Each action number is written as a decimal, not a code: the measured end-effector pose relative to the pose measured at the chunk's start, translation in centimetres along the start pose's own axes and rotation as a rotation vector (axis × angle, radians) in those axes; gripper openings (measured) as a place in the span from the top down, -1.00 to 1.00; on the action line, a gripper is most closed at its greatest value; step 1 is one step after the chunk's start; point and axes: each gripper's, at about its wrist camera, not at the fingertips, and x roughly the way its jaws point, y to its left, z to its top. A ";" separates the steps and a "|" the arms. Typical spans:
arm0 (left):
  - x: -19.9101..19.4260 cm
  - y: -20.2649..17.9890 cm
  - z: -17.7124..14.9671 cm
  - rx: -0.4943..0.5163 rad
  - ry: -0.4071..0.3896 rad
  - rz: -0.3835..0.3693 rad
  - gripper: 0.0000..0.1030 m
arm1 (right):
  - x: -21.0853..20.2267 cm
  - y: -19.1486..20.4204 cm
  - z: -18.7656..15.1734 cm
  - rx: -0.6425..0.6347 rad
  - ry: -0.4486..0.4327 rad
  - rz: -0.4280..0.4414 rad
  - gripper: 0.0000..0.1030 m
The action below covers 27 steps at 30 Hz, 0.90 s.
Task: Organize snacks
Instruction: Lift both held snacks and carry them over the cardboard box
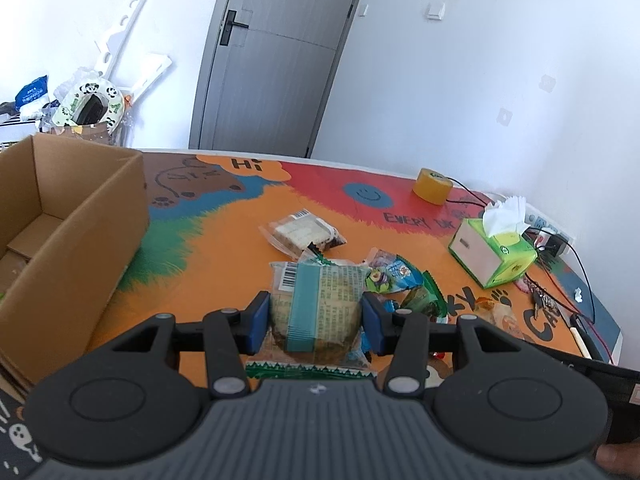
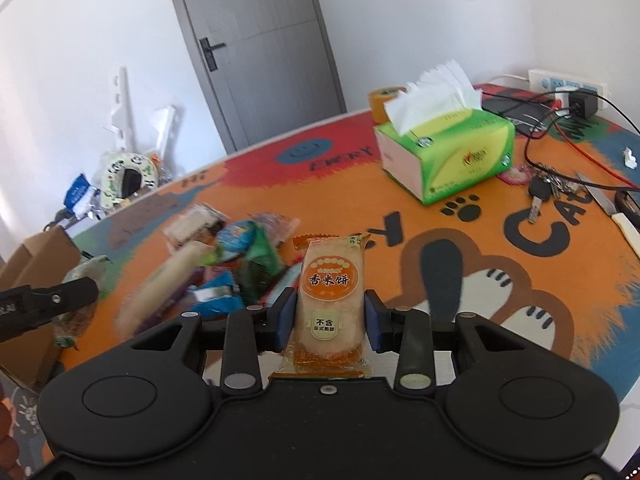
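Your left gripper [image 1: 316,316] is pinching a clear pastry pack [image 1: 318,308] with a teal band and barcode, fingers clamped on both sides, above the counter [image 1: 224,248]. Your right gripper [image 2: 330,316] is gripping an orange rice cracker [image 2: 330,300], upright. Remaining snacks [image 2: 240,256] are lying piled left of it; box [image 1: 68,216] is sitting left.

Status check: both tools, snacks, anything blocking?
Left tool shut on green-banded packet. Right tool shut on orange rice cracker. Cardboard box open, left. Snack pile remains; nothing blocking.
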 end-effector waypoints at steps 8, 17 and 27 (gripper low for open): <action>-2.2 1.1 0.4 -0.007 -0.039 0.010 0.08 | -1.5 2.2 0.3 -0.020 -0.039 0.043 0.29; -5.1 2.7 1.0 -0.013 -0.093 0.038 0.08 | -2.7 5.1 0.5 -0.049 -0.078 0.111 0.29; -7.7 5.1 1.8 -0.034 -0.145 0.081 0.08 | -3.3 8.7 0.8 -0.083 -0.101 0.186 0.29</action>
